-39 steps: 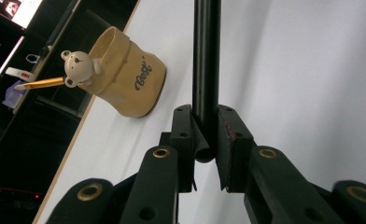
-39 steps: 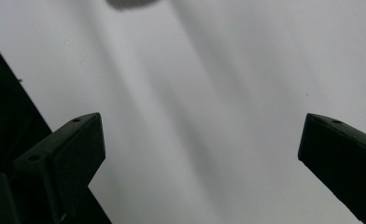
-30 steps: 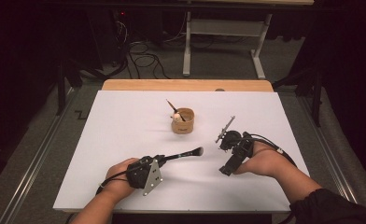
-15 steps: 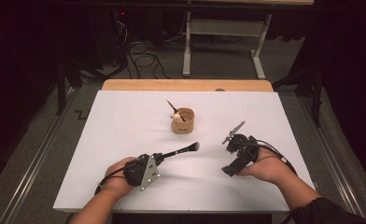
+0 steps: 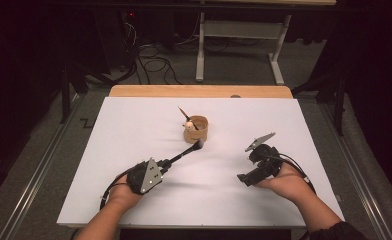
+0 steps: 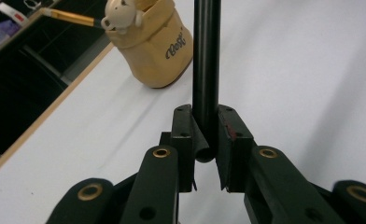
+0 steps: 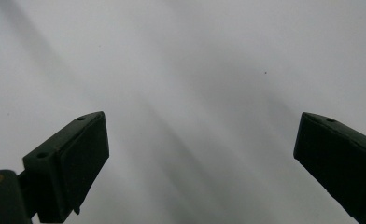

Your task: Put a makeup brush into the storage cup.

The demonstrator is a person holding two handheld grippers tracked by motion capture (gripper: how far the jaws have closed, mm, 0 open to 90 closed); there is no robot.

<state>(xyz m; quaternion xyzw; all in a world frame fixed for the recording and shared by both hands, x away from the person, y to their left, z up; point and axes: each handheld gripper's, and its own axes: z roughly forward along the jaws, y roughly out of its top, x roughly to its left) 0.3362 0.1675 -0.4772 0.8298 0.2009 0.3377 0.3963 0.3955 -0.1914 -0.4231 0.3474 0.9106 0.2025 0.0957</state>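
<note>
- The black brush (image 5: 186, 151) is clamped by its handle in the left gripper (image 5: 160, 169); its dark tip points up the table toward the far edge and ends just beside the wooden cup (image 5: 196, 128).
- In the left gripper view the jaws stand nearly together, pads pressed on either side of the black brush handle (image 6: 206, 70), which runs straight ahead out of them.
- The wooden cup (image 6: 151, 44) stands near the middle of the table (image 5: 134, 125), a little toward the far edge; a pale round figure sits on its rim and a thin stick with a gold ferrule (image 6: 73, 18) leans out of it.
- The left hand (image 5: 121, 192) lies close to the near edge, left of centre.
- The right gripper (image 5: 244, 178) is held near the right part of the near edge, well apart from the cup and brush.
- In the right gripper view its jaws stand wide apart over bare white table (image 7: 195, 70), holding nothing.
</note>
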